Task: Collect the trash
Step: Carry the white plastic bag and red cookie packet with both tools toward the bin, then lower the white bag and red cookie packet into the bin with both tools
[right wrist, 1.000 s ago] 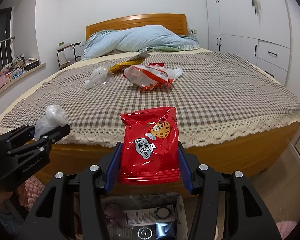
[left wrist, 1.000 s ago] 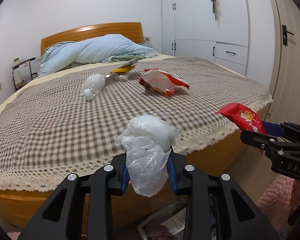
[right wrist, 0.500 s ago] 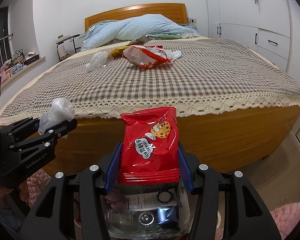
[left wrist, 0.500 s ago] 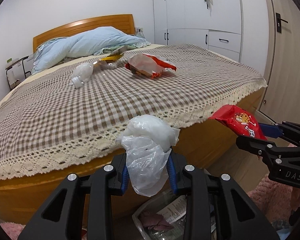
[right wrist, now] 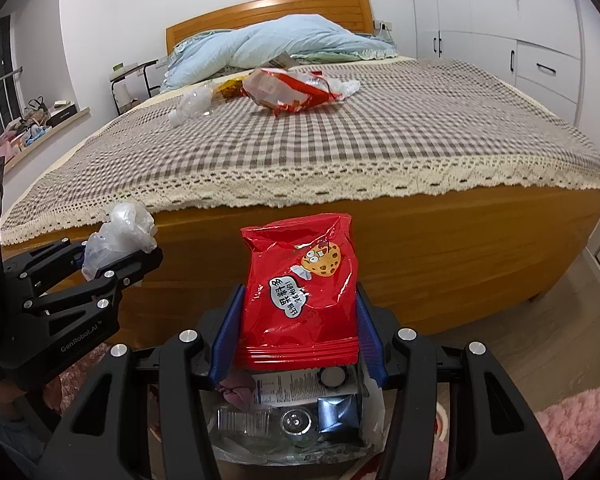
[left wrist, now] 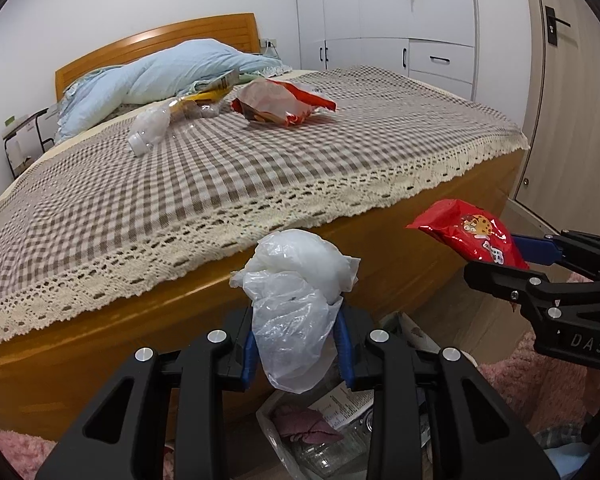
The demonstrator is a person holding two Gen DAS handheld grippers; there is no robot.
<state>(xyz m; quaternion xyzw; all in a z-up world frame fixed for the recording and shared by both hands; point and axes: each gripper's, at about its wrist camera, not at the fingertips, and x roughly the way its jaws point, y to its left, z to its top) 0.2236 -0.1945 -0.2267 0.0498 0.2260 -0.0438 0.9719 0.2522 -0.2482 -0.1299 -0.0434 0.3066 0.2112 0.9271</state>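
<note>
Both grippers have sunk since the earlier frames: the bed's lace-edged checked cover (right wrist: 340,148) now sits higher in each view, and more of the trash bag on the floor shows beneath the fingers. Neither hold has changed.

In the left wrist view, the left gripper (left wrist: 296,344) is clamped on a crumpled clear plastic bag (left wrist: 296,292), which bulges above its blue pads. Toward three o'clock in that view, the right gripper (right wrist: 298,332) is clamped on a flat red foil cookie packet (right wrist: 300,284), held upright between its pads. Directly below both loads, at six o'clock, lies the open translucent trash bag (right wrist: 288,420), already holding a clear bottle, a printed carton and a pink wad.

Collection looks partly done, and this seems to be the drop-off step. Next, each gripper likely needs to come a little lower over the bag's mouth and let go, one at a time, so neither piece slips past the rim.

More litter waits far back on the bed, around twelve o'clock: a torn red-and-white snack bag (right wrist: 290,88), a crushed clear plastic bottle (right wrist: 194,104) and a yellow wrapper (left wrist: 204,98).
</note>
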